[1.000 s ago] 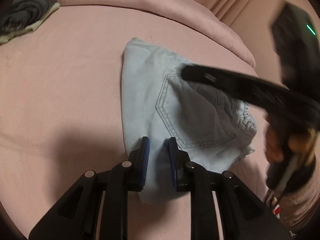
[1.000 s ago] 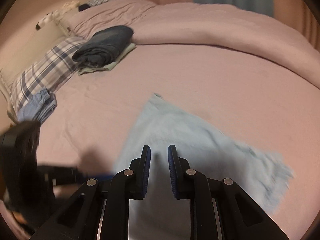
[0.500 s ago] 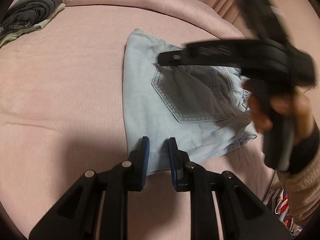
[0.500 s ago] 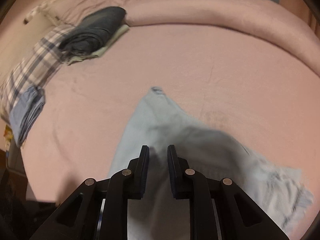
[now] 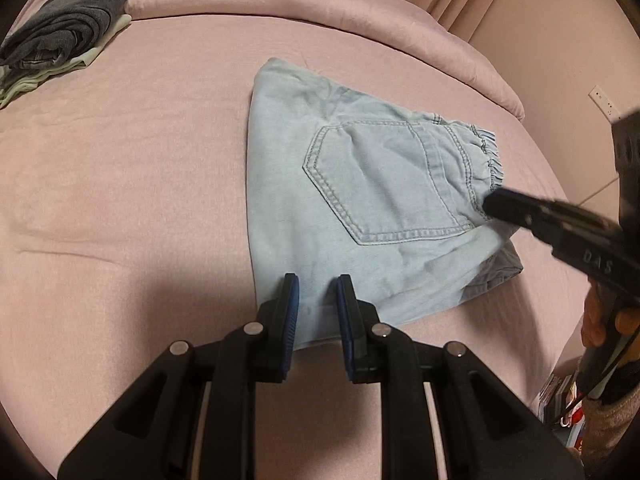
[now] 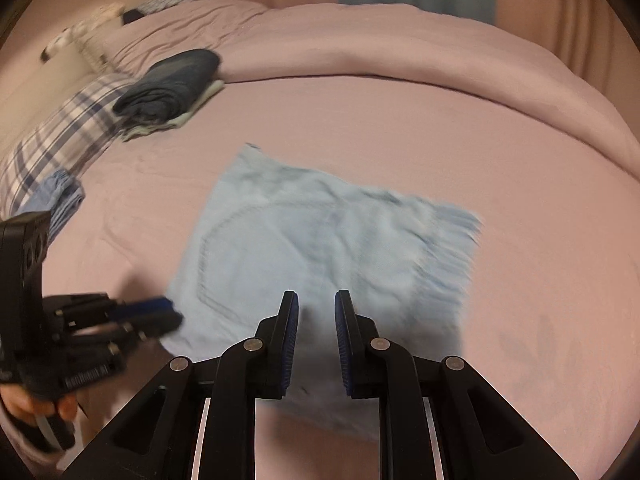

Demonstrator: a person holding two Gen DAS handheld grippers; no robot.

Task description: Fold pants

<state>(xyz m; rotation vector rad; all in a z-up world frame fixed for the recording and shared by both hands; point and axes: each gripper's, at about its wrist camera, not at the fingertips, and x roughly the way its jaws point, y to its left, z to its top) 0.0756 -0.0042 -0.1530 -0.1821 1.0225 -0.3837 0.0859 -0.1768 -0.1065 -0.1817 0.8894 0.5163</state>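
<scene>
The light blue pants [image 5: 360,208] lie folded into a compact packet in the middle of the pink bed [image 5: 140,160]; the folding looks nearly finished. The left gripper [image 5: 313,304] and the right gripper [image 6: 316,320] are narrowly apart, holding nothing. Folded dark clothes [image 5: 68,36] sit at ten o'clock, well apart.

A wide bed spread with a pink sheet [image 5: 120,208] is seen; folded light-blue denim pants [image 5: 360,200] and a dark folded clothes stack [image 5: 64,36] are laid on it.
</scene>
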